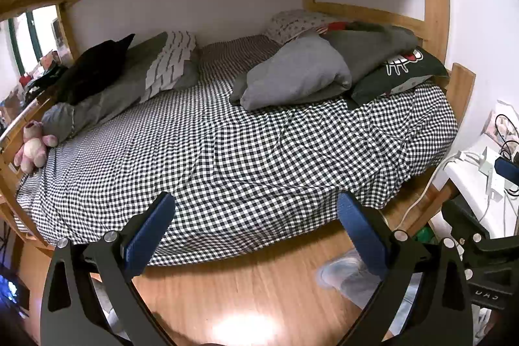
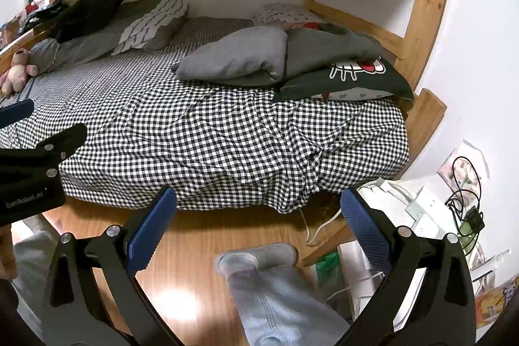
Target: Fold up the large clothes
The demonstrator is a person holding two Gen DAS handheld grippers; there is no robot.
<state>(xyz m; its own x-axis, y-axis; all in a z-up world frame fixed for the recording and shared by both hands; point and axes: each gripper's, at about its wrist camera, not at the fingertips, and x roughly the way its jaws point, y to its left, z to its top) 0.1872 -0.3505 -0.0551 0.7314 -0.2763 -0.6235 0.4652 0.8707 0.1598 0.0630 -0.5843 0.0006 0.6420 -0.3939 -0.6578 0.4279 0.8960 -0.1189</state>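
Two tongs, left and right, both apart, empty, short of bed edge; two grey garments piled beyond.

"GenRobot.AI" is printed in pale letters on the black body of the left gripper, seen to the left of the right gripper's fingers. Letters on the black body right of the left gripper's fingers cannot be read.

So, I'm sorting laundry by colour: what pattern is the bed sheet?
Black-and-white gingham check on the bed sheet, clearest in the right wrist view.
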